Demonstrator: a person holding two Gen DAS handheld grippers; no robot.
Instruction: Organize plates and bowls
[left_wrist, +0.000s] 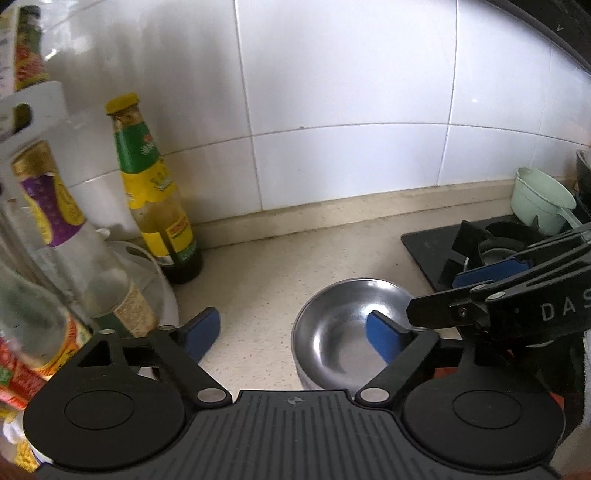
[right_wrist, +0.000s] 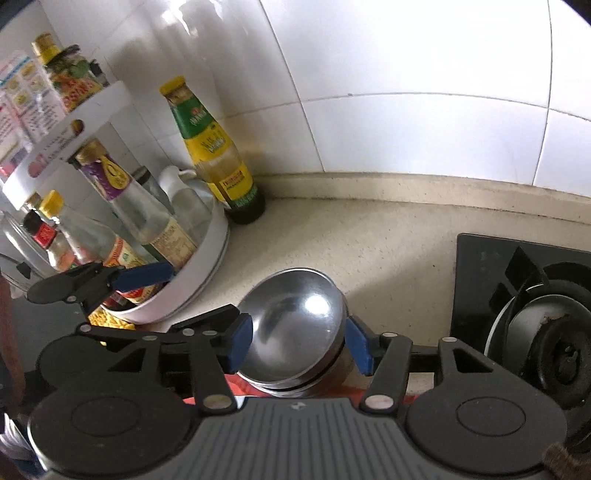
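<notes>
A stack of shiny steel bowls (left_wrist: 332, 332) (right_wrist: 295, 325) sits on the speckled beige counter (left_wrist: 266, 280). My left gripper (left_wrist: 293, 332) is open wide. Its right pad (left_wrist: 384, 338) shows over the top bowl's hollow, its left pad (left_wrist: 201, 334) over bare counter, and neither presses on anything. My right gripper (right_wrist: 299, 343) is open, with the bowl stack showing between its blue pads. In the left wrist view the right gripper (left_wrist: 439, 291) hangs over the stack's right rim, apart from it. The left gripper's blue pad (right_wrist: 147, 275) shows at the left of the right wrist view.
A green-and-yellow sauce bottle (left_wrist: 155, 192) (right_wrist: 214, 147) stands by the tiled wall. A white round rack (right_wrist: 207, 258) full of bottles is at the left. A black gas stove (right_wrist: 535, 314) (left_wrist: 436, 251) lies at the right, a pale green cup (left_wrist: 539, 203) behind it.
</notes>
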